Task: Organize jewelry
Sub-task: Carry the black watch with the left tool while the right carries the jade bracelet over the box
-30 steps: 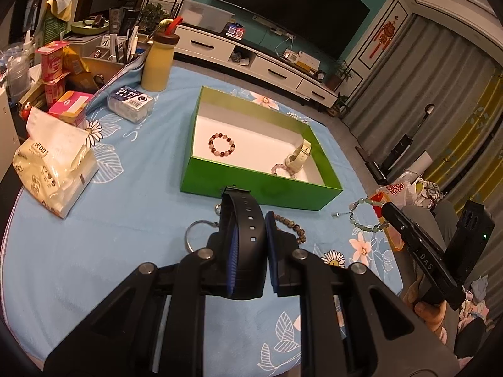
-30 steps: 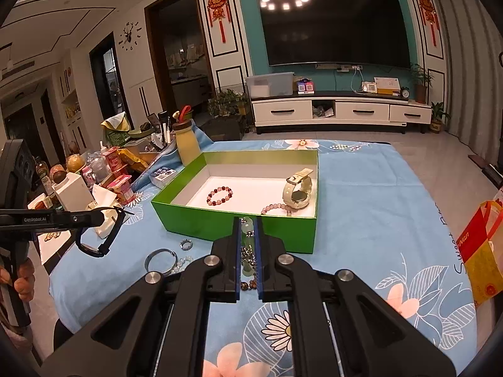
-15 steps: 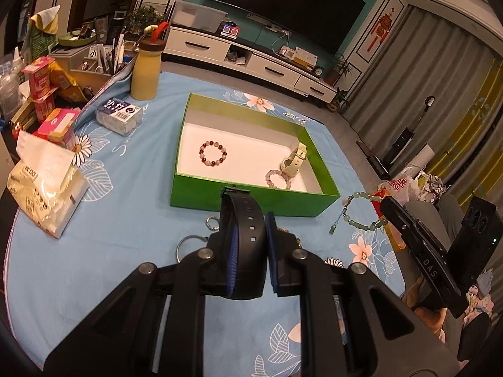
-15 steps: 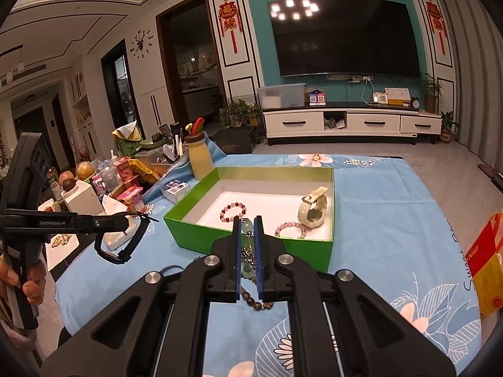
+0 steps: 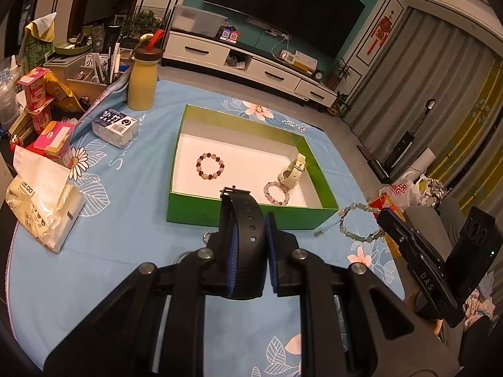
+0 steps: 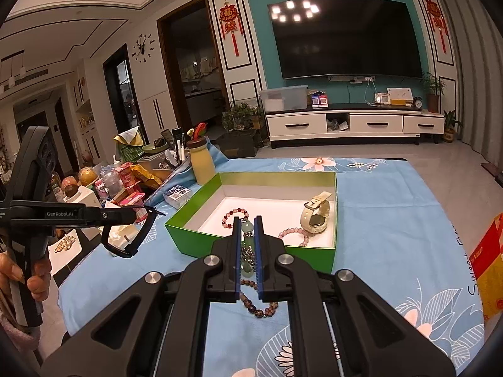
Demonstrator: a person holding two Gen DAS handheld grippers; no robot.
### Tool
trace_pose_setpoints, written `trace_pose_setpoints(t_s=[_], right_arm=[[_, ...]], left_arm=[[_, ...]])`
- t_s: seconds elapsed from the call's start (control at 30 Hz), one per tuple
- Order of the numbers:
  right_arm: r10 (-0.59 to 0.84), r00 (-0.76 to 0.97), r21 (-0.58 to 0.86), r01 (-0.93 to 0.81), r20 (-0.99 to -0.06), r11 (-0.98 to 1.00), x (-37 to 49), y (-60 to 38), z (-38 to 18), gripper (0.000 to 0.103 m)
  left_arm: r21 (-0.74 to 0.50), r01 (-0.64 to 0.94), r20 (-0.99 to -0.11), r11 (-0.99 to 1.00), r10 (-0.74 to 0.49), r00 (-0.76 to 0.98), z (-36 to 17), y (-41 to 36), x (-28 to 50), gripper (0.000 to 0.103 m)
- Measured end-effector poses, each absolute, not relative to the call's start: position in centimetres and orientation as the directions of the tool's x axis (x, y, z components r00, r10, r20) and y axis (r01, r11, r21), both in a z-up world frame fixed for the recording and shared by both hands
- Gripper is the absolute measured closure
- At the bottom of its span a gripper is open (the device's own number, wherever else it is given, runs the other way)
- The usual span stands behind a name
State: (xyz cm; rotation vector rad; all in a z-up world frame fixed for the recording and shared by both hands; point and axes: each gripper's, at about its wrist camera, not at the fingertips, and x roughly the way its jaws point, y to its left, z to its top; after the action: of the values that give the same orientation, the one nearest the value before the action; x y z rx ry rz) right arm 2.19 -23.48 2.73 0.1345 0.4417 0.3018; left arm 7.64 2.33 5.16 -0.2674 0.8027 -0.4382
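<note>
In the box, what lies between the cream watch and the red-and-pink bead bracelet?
Nothing: bare white floor of the green box separates the cream watch from the red-and-pink bead bracelet. The left wrist view shows it best. A pale pink bracelet lies nearer the front wall.

A: Where can you pass into the green box (image 5: 201, 212)?

B: Over its bare white middle; the red bead bracelet (image 5: 210, 166), pink bracelet (image 5: 276, 192) and cream watch (image 5: 293, 171) crowd its sides.

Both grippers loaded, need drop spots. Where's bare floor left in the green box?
In the green box, the white floor is bare along the far wall and between the red bead bracelet and cream watch. The near right corner is crowded: pink bracelet beside the watch.
</note>
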Motion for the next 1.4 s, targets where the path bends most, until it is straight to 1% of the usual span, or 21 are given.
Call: trace_pose_setpoints(t_s=[0.73,1.4], right_arm=[[0.315,0.862,0.199,-0.255,-0.396,0.946,2.3,-23.6,2.5,0.096],[0.312,0.869,0.214,-0.245,-0.385,0.946,5.1,-23.8,2.4,0.096]], left_arm=[[-0.381,0.294,-0.631,0.876,-0.479,0.610,5.3,1.2,8.6,0.087],[-0.394,0.309,-0.631,0.866,-0.499,0.594,5.2,-0.3,11.7,0.087]])
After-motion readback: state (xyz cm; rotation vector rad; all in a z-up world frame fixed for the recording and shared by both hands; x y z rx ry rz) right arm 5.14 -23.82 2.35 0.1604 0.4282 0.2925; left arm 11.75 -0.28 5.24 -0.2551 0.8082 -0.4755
